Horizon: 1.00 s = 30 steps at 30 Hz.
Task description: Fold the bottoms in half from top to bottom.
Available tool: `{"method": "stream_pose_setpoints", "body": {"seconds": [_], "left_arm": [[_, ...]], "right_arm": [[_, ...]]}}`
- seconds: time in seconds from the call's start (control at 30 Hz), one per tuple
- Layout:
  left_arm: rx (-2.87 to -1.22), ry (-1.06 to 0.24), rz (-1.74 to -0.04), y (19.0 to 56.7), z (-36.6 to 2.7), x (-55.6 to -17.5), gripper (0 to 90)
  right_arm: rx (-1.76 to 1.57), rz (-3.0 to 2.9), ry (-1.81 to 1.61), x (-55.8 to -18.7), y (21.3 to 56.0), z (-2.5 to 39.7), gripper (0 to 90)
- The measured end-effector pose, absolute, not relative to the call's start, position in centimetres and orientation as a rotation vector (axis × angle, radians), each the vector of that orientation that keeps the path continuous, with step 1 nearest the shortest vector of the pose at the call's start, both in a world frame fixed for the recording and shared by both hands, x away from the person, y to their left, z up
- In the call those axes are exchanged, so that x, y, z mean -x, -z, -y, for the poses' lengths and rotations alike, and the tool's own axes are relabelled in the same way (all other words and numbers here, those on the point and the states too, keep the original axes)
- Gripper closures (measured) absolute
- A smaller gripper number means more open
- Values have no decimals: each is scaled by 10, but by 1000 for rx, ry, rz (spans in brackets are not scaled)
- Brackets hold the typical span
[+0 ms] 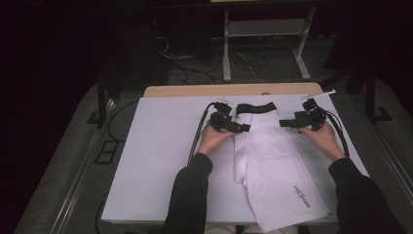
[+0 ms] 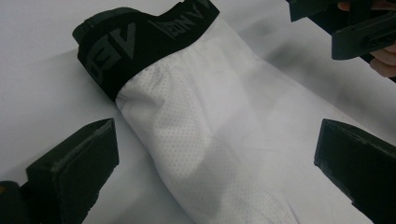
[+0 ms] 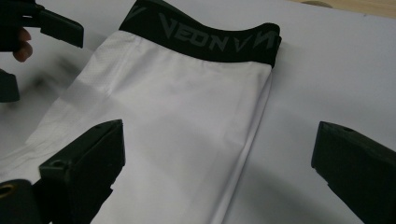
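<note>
I see a pair of white shorts (image 1: 272, 161) lying flat on the white-covered bench (image 1: 156, 161), right of its middle. Their black waistband (image 1: 256, 107) sits near the far edge, and the legs run back toward the near edge, where the hem with a small dark logo reaches the bench's near right corner. The fabric looks folded lengthwise, with one long crease down the side.

My left gripper (image 1: 242, 127) hovers just beside the shorts' left edge, a little below the waistband. In the left gripper view its jaws stand wide apart with the perforated white cloth between and beyond them; they grip nothing.

My right gripper (image 1: 284, 123) sits at the shorts' right edge, at about the same distance from the far edge. In the right gripper view its jaws are also spread wide and empty, one over the white cloth, the other over bare bench cover. The waistband lettering shows clearly beyond them.
</note>
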State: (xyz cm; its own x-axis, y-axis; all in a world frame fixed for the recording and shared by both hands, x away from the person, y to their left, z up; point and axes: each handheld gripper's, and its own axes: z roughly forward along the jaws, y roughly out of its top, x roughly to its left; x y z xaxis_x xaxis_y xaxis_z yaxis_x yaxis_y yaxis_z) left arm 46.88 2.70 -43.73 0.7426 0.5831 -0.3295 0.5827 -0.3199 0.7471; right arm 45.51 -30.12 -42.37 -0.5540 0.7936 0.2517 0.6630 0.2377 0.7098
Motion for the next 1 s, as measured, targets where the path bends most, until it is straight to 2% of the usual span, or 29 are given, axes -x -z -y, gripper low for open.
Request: {"method": "stream_pose_setpoints", "body": {"seconds": [0.33,0.6,0.73,1.0], "left_arm": [[-1997,23,-934,445,-32,-476,0],[-1992,49,-967,451,-33,-480,8],[-1985,69,-979,455,-33,-482,31],[-1937,106,-1009,458,-37,-486,134]], "right_arm": [[-1456,-2351,-1190,-476,435,292,31],[-1486,-2373,-1159,-486,440,288,95],[-1510,-2385,-1131,-491,441,290,126],[-1547,-2403,-1159,-498,443,292,198]]}}
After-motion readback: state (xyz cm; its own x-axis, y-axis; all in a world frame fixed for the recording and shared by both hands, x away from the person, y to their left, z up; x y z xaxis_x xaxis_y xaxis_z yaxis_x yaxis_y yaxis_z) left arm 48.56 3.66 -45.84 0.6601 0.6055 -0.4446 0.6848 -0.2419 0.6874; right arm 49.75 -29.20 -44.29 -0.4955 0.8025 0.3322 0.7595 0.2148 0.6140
